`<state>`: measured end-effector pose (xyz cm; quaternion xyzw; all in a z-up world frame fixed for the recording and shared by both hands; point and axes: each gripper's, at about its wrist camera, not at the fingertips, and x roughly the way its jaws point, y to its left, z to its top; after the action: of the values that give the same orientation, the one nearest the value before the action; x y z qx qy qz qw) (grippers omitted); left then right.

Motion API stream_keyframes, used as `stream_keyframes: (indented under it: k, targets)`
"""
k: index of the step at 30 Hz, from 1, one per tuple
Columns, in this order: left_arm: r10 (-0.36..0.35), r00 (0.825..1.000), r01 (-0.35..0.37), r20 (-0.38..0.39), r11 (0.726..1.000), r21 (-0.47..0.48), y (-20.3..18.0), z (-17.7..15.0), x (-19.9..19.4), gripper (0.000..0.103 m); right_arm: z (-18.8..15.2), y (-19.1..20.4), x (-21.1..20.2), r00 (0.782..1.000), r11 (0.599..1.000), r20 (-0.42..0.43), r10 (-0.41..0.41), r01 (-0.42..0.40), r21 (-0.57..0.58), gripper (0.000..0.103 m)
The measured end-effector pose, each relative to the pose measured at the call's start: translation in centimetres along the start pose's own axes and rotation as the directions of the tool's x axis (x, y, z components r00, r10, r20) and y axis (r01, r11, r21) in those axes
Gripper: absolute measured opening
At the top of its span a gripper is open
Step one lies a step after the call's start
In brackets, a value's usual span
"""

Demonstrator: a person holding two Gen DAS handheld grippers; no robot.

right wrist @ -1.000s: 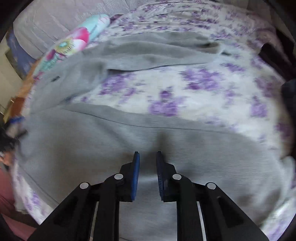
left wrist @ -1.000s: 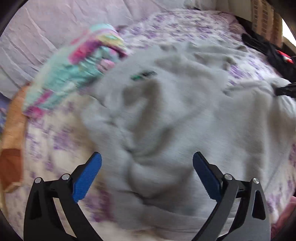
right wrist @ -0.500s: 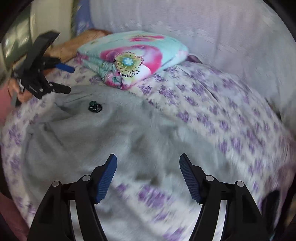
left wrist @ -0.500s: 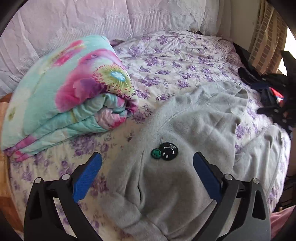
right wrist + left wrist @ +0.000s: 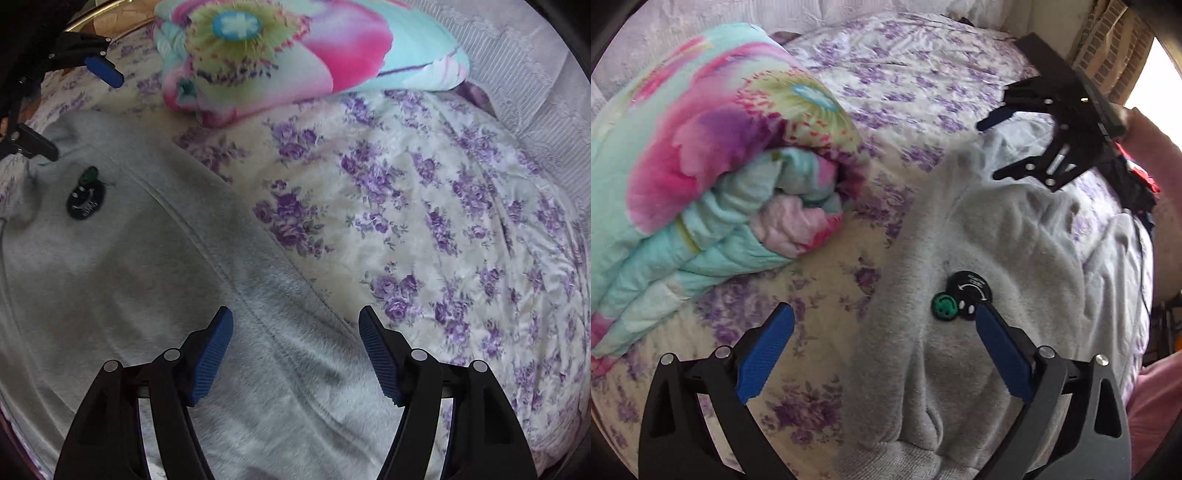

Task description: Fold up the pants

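Both grippers hang spread and empty above the bed (image 5: 461, 206): the left gripper (image 5: 882, 347) over the waistband end of the grey pants (image 5: 1015, 240), near their round patches (image 5: 960, 297), the right gripper (image 5: 295, 350) straddling the long outer seam. The pants lie flat on the floral cover beside a folded quilt (image 5: 701, 147), apparently smoothed so that an edge can be pinched and carried over for the fold.

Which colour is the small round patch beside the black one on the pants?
Green; the left wrist view shows it best.
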<state>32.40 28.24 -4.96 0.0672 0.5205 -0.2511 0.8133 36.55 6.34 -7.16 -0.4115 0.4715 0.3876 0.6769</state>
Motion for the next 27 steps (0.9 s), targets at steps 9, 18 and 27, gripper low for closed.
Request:
stream_keyframes:
  k: [9,18,27]
  targets:
    - [-0.016,0.994,0.027,-0.104,0.994,0.104,-1.6,-0.3,2.6,0.015,-1.4,0.1,0.3,0.999,1.0,-0.033,0.013,-0.012,0.021,0.021]
    - [0.145,0.988,-0.152,0.051,0.975,0.161,-6.1,-1.2,-4.1,0.011,-5.0,5.6,-10.2,0.974,0.981,0.121,-0.193,0.196,-0.008,0.011]
    - [0.198,0.956,-0.26,0.218,0.915,0.309,-15.4,-7.3,-11.8,0.011,-13.8,16.3,-19.6,0.899,0.921,0.262,-0.352,0.382,-0.072,0.011]
